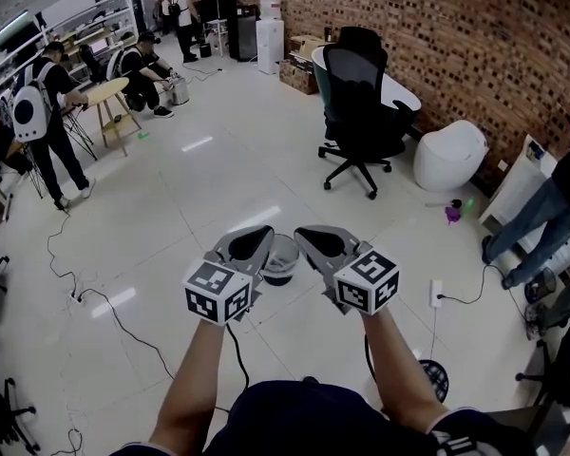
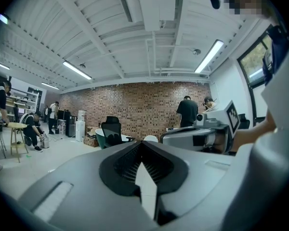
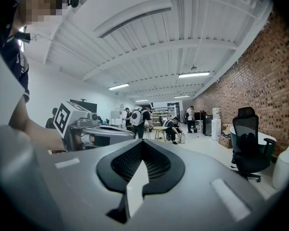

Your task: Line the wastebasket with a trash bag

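Note:
The wastebasket (image 1: 281, 260), a small round grey bin with a dark inside, stands on the pale tiled floor right in front of me, partly hidden behind the gripper tips. In the head view my left gripper (image 1: 263, 233) and right gripper (image 1: 302, 234) are held side by side above it, tips close together and angled toward each other. Both are shut with nothing between the jaws. The left gripper view shows its closed jaws (image 2: 142, 143) and the right gripper (image 2: 207, 129) beside them. The right gripper view shows closed jaws (image 3: 143, 143) and the left gripper (image 3: 89, 126).
A black office chair (image 1: 361, 112) and a white rounded seat (image 1: 449, 155) stand ahead by the brick wall (image 1: 475, 55). Cables (image 1: 109, 304) trail over the floor at left, and a power strip (image 1: 435, 293) lies at right. People work at far left (image 1: 38, 112); a person's legs (image 1: 537, 221) stand at right.

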Action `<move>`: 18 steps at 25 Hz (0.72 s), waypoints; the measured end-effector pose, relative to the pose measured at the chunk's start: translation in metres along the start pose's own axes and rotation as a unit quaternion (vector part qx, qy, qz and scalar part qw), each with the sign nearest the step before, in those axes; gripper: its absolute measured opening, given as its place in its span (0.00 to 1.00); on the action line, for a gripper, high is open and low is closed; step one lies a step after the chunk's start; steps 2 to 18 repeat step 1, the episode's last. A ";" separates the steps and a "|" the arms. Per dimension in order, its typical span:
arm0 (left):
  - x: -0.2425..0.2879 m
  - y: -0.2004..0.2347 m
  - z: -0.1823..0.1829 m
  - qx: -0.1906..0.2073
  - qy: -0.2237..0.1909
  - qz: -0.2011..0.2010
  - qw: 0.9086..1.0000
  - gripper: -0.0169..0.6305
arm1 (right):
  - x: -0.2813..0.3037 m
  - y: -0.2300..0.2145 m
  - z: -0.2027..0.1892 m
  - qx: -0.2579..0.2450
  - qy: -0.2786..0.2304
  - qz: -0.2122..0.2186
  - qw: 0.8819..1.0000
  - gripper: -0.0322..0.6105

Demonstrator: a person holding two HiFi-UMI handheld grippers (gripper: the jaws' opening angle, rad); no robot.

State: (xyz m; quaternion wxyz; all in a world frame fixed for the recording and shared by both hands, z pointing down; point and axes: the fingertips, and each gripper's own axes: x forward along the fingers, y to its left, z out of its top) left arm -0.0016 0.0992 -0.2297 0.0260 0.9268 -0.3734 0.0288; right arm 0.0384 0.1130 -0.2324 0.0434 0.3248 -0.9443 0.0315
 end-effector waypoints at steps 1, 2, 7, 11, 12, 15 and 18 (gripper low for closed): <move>0.001 -0.001 0.001 0.001 0.000 -0.001 1.000 0.05 | 0.000 0.000 0.001 0.000 -0.001 0.000 1.000 0.05; 0.001 -0.001 0.001 0.001 0.000 -0.001 1.000 0.05 | 0.000 0.000 0.001 0.000 -0.001 0.000 1.000 0.05; 0.001 -0.001 0.001 0.001 0.000 -0.001 1.000 0.05 | 0.000 0.000 0.001 0.000 -0.001 0.000 1.000 0.05; 0.001 -0.001 0.001 0.001 0.000 -0.001 1.000 0.05 | 0.000 0.000 0.001 0.000 -0.001 0.000 1.000 0.05; 0.001 -0.001 0.001 0.001 0.000 -0.001 1.000 0.05 | 0.000 0.000 0.001 0.000 -0.001 0.000 1.000 0.05; 0.001 -0.001 0.001 0.001 0.000 -0.001 1.000 0.05 | 0.000 0.000 0.001 0.000 -0.001 0.000 1.000 0.05; 0.001 -0.001 0.001 0.001 0.000 -0.001 1.000 0.05 | 0.000 0.000 0.001 0.000 -0.001 0.000 1.000 0.05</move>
